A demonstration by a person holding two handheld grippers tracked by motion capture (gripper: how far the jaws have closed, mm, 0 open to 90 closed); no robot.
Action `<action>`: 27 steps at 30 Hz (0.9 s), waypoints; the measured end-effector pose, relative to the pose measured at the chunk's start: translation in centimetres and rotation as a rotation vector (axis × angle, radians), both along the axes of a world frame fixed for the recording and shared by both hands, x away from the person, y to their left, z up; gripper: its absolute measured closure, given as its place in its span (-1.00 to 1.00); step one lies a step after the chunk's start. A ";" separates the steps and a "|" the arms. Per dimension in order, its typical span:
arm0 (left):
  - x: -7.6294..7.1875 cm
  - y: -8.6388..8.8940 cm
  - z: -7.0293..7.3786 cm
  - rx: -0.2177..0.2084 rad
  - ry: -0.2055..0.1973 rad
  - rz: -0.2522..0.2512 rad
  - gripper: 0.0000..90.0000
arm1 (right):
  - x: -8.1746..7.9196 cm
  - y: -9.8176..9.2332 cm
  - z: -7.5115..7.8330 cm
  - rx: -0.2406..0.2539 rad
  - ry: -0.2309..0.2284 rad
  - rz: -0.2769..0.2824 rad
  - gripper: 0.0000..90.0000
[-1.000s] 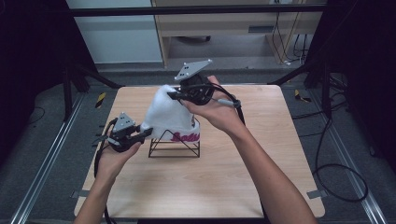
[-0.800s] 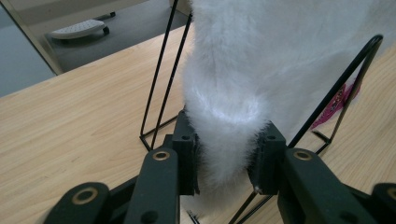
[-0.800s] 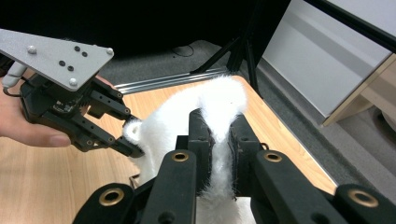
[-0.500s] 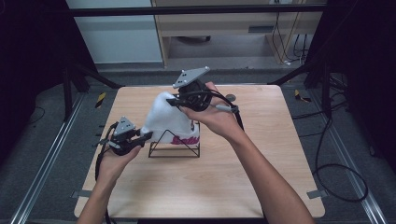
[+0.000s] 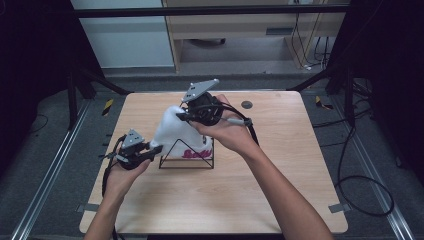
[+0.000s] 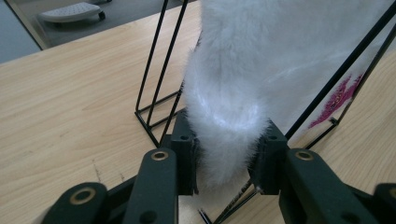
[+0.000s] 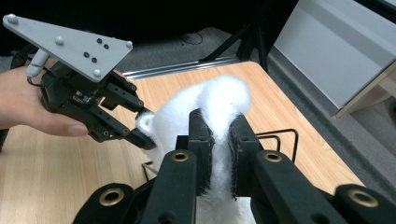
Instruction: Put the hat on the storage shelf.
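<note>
High view: a fluffy white cloth with pink lettering (image 5: 181,136) drapes over a black wire triangular rack (image 5: 187,159) on the light wooden table (image 5: 280,190). Left gripper view: left tongs (image 6: 226,156) clamp its lower edge. Right gripper view: right tongs (image 7: 219,140) pinch its top fold. Probably mid-hanging; next, spread it evenly.

— How many things stood on the table (image 5: 280,200)?
— One black wire rack (image 5: 186,160), with one white fluffy cloth (image 5: 175,132) draped over it.
— And the tools?
— Two grippers: one left gripper (image 5: 150,150), one right gripper (image 5: 181,116), each in one hand. One table in all.
</note>
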State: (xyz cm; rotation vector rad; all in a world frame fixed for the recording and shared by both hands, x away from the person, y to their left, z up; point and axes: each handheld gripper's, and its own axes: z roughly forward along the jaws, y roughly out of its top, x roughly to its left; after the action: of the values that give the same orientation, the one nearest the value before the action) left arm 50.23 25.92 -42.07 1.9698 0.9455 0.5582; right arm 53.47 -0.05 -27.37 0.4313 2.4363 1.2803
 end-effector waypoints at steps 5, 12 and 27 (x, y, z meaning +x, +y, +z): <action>-0.6 0.6 -0.7 -0.026 0.012 0.010 0.13 | -0.3 0.5 -0.6 -0.020 0.007 0.008 0.83; -1.5 2.4 -0.8 -0.059 0.000 0.047 0.06 | -0.3 1.3 -1.8 -0.047 0.018 0.011 0.83; -1.7 4.4 -0.6 -0.074 -0.006 0.111 0.02 | 0.1 1.7 -3.2 -0.070 0.040 0.006 0.82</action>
State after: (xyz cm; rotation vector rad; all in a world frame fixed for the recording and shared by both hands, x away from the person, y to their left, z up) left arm 48.58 30.36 -42.70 1.8574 1.0622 0.5830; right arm 53.53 1.61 -30.55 0.4344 2.5095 1.1952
